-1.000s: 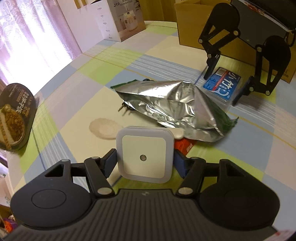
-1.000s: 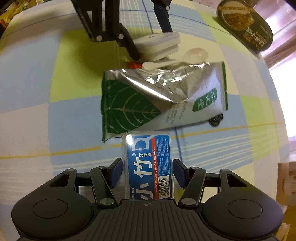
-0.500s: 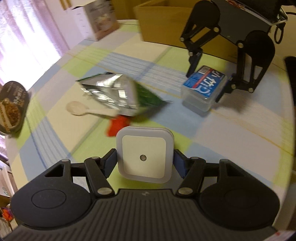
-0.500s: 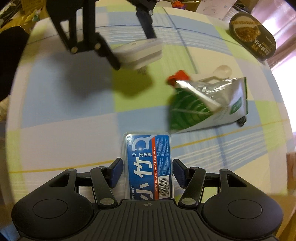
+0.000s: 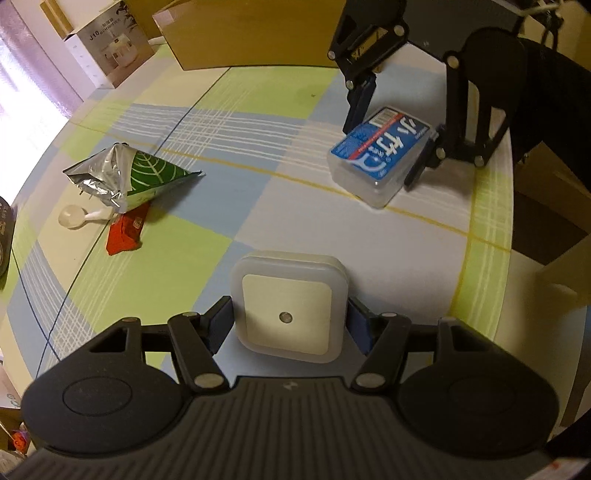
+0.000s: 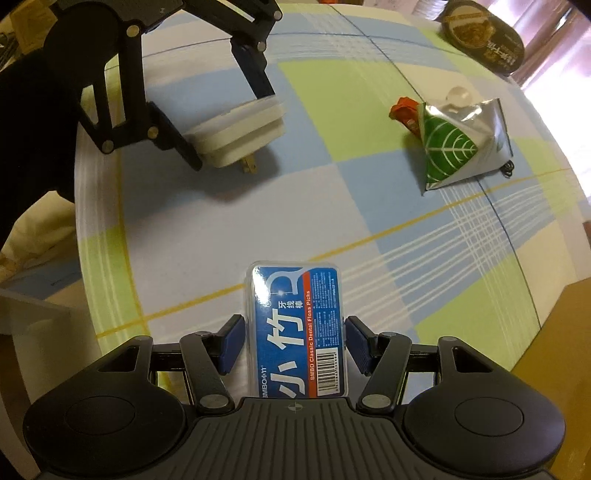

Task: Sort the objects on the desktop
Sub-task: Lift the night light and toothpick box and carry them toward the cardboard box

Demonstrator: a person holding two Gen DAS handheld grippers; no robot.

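the left claw (image 5: 290, 325) is closed on a white square night light (image 5: 287, 308), its blue pads (image 5: 221, 325) pressed to both sides. seen from the right wrist camera, the night light (image 6: 240, 133) hangs just above the bench with its plug prongs pointing down, near the bench's edge. the right claw (image 6: 295, 341) is clamped on a clear floss pick box (image 6: 298, 328) with a blue label, pads tight against its long sides. from the left wrist camera the same box (image 5: 382, 155) sits low over the bench (image 5: 258, 184), which wears a checked cloth of blue, green and cream; whether the box touches the cloth, i cannot tell.

off to one side and well apart from both claws lies a crumpled foil bag (image 5: 125, 177) with a green leaf print. a white plastic spoon (image 5: 79, 216) pokes out from under it, and a red wrapper (image 5: 123, 234) lies touching its edge. a small black clip (image 6: 508, 168) peeks out at the far corner of the bag. a dark oval food tray (image 6: 482, 35) rests at the bench's far rim by the window. a cardboard box (image 5: 251, 33) and a white carton (image 5: 107, 48) stand on the bench's other side.
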